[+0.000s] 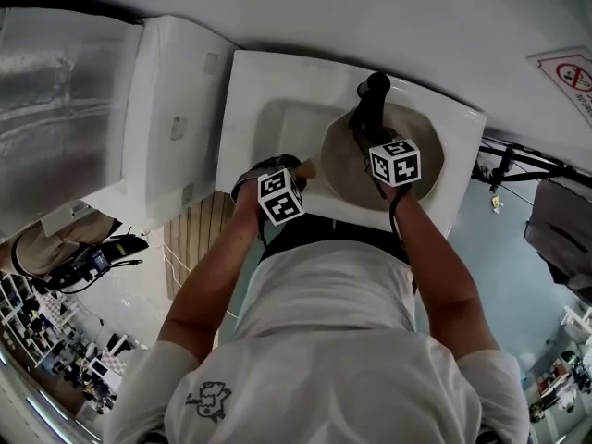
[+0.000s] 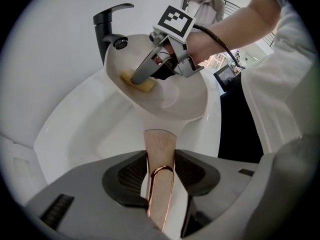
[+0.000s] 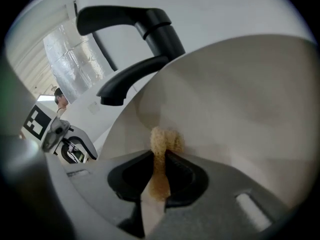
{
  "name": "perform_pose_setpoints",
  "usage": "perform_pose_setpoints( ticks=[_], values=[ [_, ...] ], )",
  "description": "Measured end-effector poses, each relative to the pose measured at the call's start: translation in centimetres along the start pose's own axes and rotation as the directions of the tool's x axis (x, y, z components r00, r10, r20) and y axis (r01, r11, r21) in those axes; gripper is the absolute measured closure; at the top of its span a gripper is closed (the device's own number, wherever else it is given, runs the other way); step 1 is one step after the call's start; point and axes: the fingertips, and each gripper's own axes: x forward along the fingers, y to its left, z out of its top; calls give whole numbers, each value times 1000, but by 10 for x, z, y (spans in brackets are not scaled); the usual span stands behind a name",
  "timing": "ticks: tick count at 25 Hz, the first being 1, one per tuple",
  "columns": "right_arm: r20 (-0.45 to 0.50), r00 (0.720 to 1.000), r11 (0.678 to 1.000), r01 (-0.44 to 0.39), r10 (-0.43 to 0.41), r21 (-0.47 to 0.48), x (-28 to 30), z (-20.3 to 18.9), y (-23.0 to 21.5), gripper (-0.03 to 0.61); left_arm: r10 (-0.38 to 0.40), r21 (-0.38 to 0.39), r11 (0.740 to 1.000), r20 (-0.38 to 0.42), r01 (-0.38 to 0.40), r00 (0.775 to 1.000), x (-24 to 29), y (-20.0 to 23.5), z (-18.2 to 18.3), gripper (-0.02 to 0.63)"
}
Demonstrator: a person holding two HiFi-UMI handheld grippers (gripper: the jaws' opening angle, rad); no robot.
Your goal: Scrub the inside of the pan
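The left gripper [image 2: 160,171] is clenched on the handle [image 2: 160,145], propping the pan [image 2: 182,104] tilted in the sink [image 2: 75,129] near its back edge under the faucet [image 2: 107,24], so the right gripper [image 3: 161,156], pinching a sponge [image 3: 162,139], can press on its inside.

A white wall [image 1: 305,17] spans the top of the frame, with a red-edged sign [image 1: 572,74] at its upper right. Below sits a white sink [image 1: 248,109] with a black tap [image 1: 370,100]. A silvery panel [image 1: 55,91] and a white cabinet [image 1: 176,91] fill the upper left. Blue-grey floor [image 1: 518,276] shows at right.
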Motion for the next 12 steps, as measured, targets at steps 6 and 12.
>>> perform_pose_setpoints(
  ticks=[6, 12],
  values=[
    [22, 994, 994, -110, 110, 22, 12, 7, 13, 512, 4, -11, 1000, -5, -4, 1000, 1, 1, -1, 440],
    [15, 966, 966, -258, 258, -9, 17, 2, 45, 511, -17, 10, 1000, -28, 17, 999, 2, -1, -2, 440]
  ],
)
